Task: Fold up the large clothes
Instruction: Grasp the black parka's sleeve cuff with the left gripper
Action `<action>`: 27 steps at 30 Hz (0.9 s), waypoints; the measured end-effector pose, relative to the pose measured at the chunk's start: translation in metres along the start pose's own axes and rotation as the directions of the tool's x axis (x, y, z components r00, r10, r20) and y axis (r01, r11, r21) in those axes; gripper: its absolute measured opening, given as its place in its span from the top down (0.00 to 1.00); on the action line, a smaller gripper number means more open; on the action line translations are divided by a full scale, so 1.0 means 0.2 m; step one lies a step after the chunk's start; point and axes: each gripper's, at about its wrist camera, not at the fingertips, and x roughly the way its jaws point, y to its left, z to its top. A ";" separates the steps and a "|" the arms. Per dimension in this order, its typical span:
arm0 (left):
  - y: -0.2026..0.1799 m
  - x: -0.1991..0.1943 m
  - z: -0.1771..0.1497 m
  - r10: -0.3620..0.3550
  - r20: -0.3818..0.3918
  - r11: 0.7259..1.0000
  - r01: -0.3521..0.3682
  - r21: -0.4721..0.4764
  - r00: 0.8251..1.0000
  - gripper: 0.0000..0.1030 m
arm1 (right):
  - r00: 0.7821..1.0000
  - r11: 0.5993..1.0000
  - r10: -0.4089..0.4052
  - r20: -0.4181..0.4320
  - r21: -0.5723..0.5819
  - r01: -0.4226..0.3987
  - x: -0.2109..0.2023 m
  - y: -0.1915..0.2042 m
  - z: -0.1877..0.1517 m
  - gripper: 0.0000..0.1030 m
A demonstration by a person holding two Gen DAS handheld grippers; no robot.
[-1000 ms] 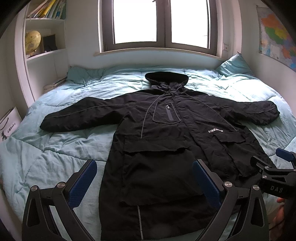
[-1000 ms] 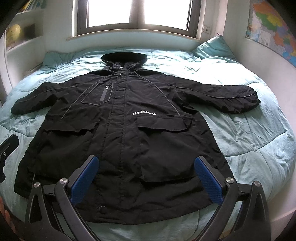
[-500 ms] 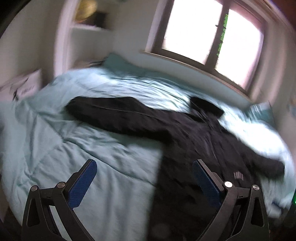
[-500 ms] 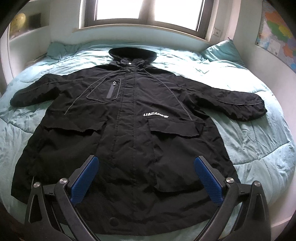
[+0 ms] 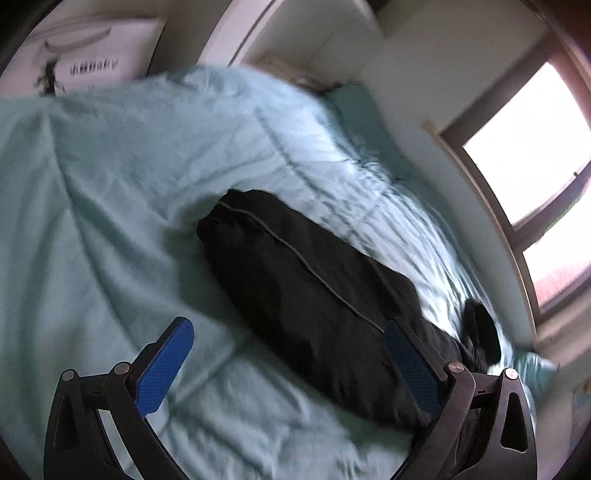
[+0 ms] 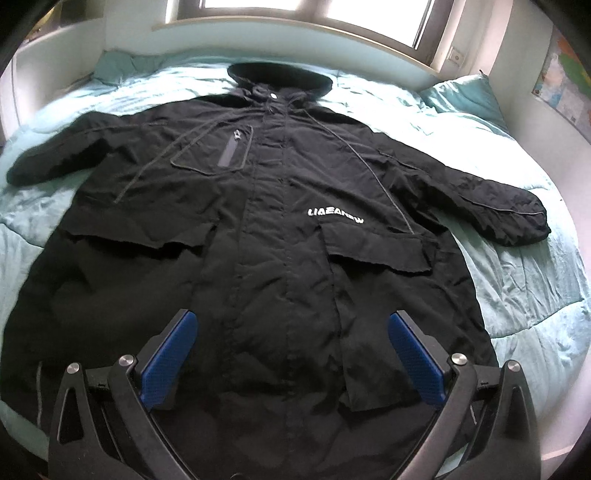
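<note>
- The black coat point(image 6: 280, 236) lies face up and spread flat on the bed point(image 6: 532, 295), hood toward the window point(image 6: 295, 7), both sleeves stretched out to the sides; no fold shows yet, so by my reading the whole job is still ahead.
- The left tool point(image 5: 291, 369) hangs wide open and empty over the coat's left sleeve point(image 5: 310, 291), near its cuff, likely the first part to fold in.
- The right tool point(image 6: 291, 362) is also spread wide, gripping nothing, above the coat's lower front near the hem.
- The bed carries a pale teal quilt point(image 5: 110, 206), rumpled, with a matching pillow point(image 6: 465, 96) near the head.
- A map point(image 6: 565, 85) hangs on the right wall; the left view is blurred.
</note>
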 end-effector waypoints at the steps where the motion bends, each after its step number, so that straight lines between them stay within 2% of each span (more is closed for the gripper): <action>1: 0.04 0.10 0.04 0.020 -0.023 0.999 -0.021 -0.035 1.000 0.01 | 1.000 1.000 -0.005 -0.005 0.001 0.005 0.01 -0.01 0.00 0.00; 3: 0.10 0.20 0.09 0.035 -0.028 0.997 -0.036 -0.062 0.999 0.01 | 1.000 1.000 -0.016 -0.019 0.009 0.016 0.06 -0.02 0.01 0.00; 5: 0.13 0.29 0.12 0.080 -0.031 0.994 -0.082 -0.073 0.996 0.03 | 0.999 1.000 -0.022 -0.034 0.014 0.023 0.10 -0.04 0.00 0.00; 6: 0.15 0.32 0.12 0.078 -0.027 0.994 -0.080 -0.078 0.997 0.04 | 0.999 1.000 -0.027 -0.042 0.013 0.027 0.12 -0.04 0.01 0.00; 7: 0.15 0.36 0.13 0.061 -0.021 0.995 -0.062 -0.076 0.998 0.10 | 0.998 0.999 -0.031 -0.049 0.011 0.032 0.14 -0.04 0.00 0.00; 9: 0.13 0.39 0.14 0.061 -0.018 0.997 -0.062 -0.054 0.998 0.35 | 0.997 0.999 -0.037 -0.062 0.006 0.037 0.17 -0.05 0.00 0.00; 10: 0.10 0.42 0.15 0.065 -0.024 0.998 -0.066 -0.018 0.998 0.64 | 0.997 0.999 -0.037 -0.067 0.004 0.038 0.18 -0.04 0.00 0.00; 13: -0.01 0.39 0.14 0.082 0.033 0.992 -0.084 0.093 0.996 0.78 | 0.997 0.999 -0.036 -0.070 0.005 0.037 0.20 -0.05 -0.01 0.00; 18: -0.26 0.18 0.08 -0.008 0.129 0.965 -0.026 0.261 0.992 0.80 | 0.997 1.000 -0.028 -0.067 0.008 0.028 0.20 -0.05 -0.01 0.00; 20: -0.40 0.08 0.02 -0.063 0.151 0.941 0.008 0.338 0.987 0.80 | 0.998 1.000 -0.020 -0.061 0.009 0.021 0.19 -0.06 -0.01 0.00; 24: -0.72 -0.07 -0.15 -0.179 0.142 0.876 0.092 0.473 0.974 0.80 | 0.999 1.000 -0.002 -0.037 0.016 0.003 0.14 -0.07 0.00 0.00; 26: -0.90 -0.13 -0.28 -0.241 0.112 0.835 0.147 0.530 0.964 0.80 | 1.000 1.000 0.002 -0.026 0.021 -0.001 0.12 -0.08 0.00 0.00; 27: -1.02 -0.15 -0.36 -0.275 0.091 0.804 0.177 0.567 0.957 0.80 | 1.000 1.000 0.004 -0.019 0.025 -0.004 0.10 -0.09 0.00 0.00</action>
